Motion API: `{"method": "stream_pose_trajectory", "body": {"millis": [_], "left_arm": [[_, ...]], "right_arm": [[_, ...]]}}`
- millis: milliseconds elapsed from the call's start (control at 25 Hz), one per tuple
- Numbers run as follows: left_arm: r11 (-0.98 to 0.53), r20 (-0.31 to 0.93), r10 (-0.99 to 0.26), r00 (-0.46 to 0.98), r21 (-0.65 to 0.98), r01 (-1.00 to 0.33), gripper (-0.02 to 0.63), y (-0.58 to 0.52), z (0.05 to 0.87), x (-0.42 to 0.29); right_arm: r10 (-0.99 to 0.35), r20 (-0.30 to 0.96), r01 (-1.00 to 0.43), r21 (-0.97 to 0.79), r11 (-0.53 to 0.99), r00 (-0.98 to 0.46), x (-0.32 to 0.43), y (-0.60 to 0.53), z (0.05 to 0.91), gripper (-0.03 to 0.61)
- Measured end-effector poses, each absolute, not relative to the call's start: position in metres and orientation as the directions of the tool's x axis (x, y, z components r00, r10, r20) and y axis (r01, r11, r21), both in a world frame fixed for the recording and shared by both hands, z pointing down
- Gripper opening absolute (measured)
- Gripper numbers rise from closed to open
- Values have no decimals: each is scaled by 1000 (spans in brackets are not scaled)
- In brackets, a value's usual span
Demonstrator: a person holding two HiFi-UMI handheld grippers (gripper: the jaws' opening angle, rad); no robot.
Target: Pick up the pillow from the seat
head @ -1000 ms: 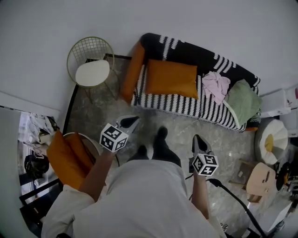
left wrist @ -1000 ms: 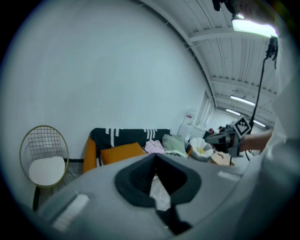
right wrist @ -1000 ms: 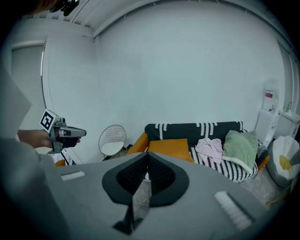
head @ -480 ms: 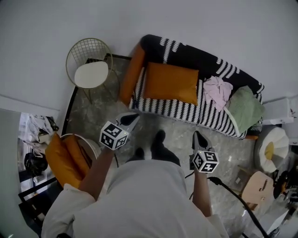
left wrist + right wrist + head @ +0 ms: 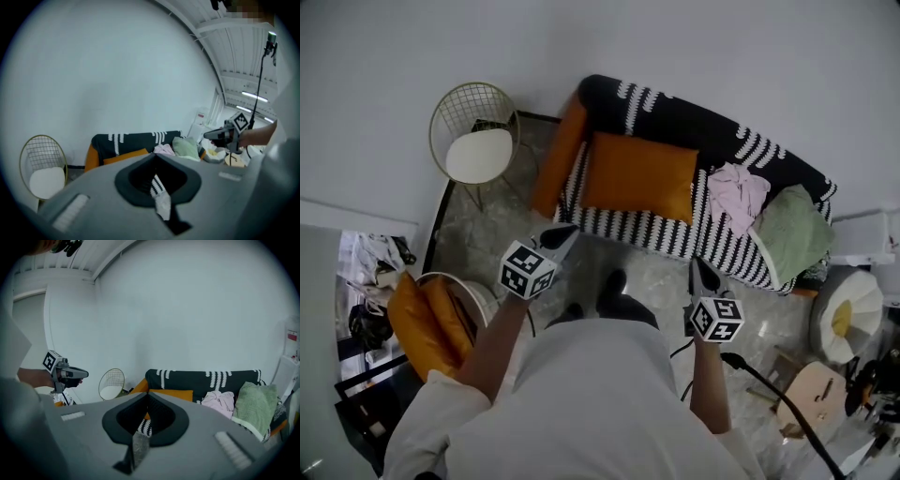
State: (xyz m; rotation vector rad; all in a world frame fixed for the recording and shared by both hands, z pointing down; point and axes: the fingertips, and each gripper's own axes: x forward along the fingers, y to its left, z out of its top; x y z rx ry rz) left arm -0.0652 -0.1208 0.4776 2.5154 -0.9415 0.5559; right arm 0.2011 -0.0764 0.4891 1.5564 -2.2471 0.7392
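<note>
Head view, looking steeply down. The person stands on the marbled floor (image 5: 487, 225) facing the bench (image 5: 673, 106), here a black-and-white striped sofa. The orange pillow (image 5: 639, 176) lies flat on its seat toward the left end, untouched. A pink garment (image 5: 737, 192) and a green cushion (image 5: 792, 230) occupy the right end, clear of the pillow.

Change over the last second: the bench has drifted slightly in the frame, and its front edge now lies a little nearer the left tool (image 5: 566, 234), consistent with a step forward. Both tools have kept their carried pose low in front of the body, and the right tool (image 5: 699, 270) remains well short of the seat.

Left gripper view: the left tool (image 5: 154, 155) has its jaws pressed together at the tips with nothing between them; the pillow (image 5: 123, 157) shows beyond.

Right gripper view: the right tool (image 5: 147, 393) is likewise closed and empty, pointing toward the pillow (image 5: 176, 394).

Interpretation: the approach is under way and no grasp has begun. The jaws would have to spread before either tool could take the pillow's edge.
</note>
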Motion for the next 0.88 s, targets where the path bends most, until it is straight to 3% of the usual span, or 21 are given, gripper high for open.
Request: {"method": "stream_pose_trajectory", "body": {"millis": [880], "left_arm": [[-648, 553, -542, 633, 205, -734, -2, -181, 506, -3]], "right_arm": [[-688, 573, -895, -310, 319, -444, 260, -146, 542, 5]]}}
